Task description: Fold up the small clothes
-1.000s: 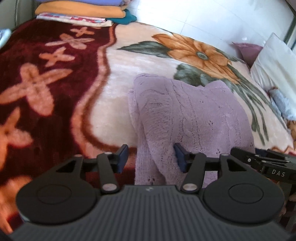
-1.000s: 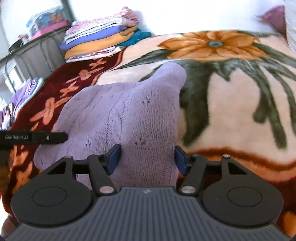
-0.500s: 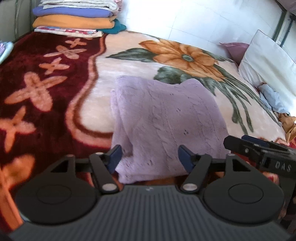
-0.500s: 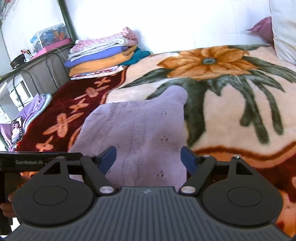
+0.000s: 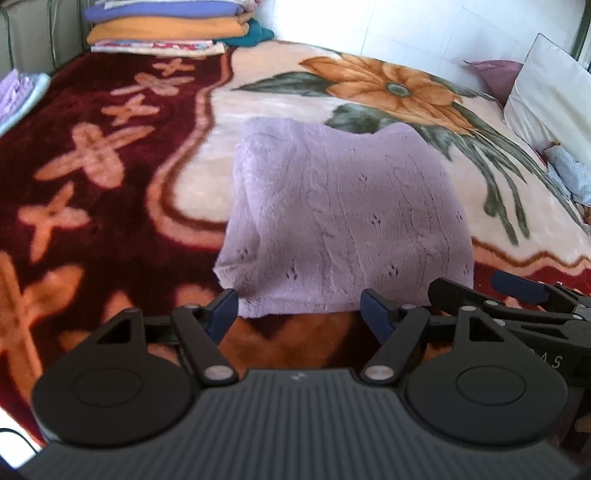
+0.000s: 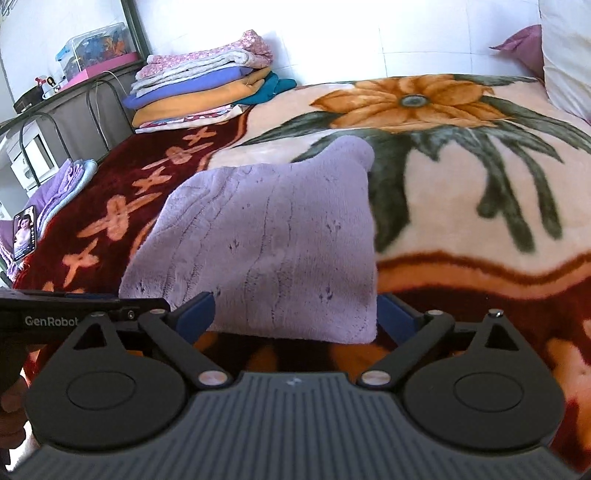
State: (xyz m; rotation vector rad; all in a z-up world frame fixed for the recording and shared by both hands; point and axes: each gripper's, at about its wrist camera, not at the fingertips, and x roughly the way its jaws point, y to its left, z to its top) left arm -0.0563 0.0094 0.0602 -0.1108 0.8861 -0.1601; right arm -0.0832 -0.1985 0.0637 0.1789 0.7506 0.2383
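Folded lilac knitted garment point(image 5: 343, 225) lies just ahead of both tongs, left point(image 5: 299, 314) and right point(image 6: 295, 319), spread, just opening, empty, angled down.

Folded garment point(image 5: 343, 221) on the bed blanket point(image 5: 110, 206)
Clothes stack point(image 5: 166, 26) lies far left (at the wall); pillow point(image 5: 550, 96) far right; both grippers near

— From my left camera, what can't you make out?

— The right gripper point(image 5: 524, 295) runs off the frame's right side, its lettering half cut. The blanket point(image 5: 110, 206) nearest me is blurred.

— And the right camera?

— I see the left gripper point(image 6: 74, 314) clipped at the left edge. The phone point(image 6: 24, 232) screen is too small to read, and the box point(image 6: 96, 46) contents are unclear.
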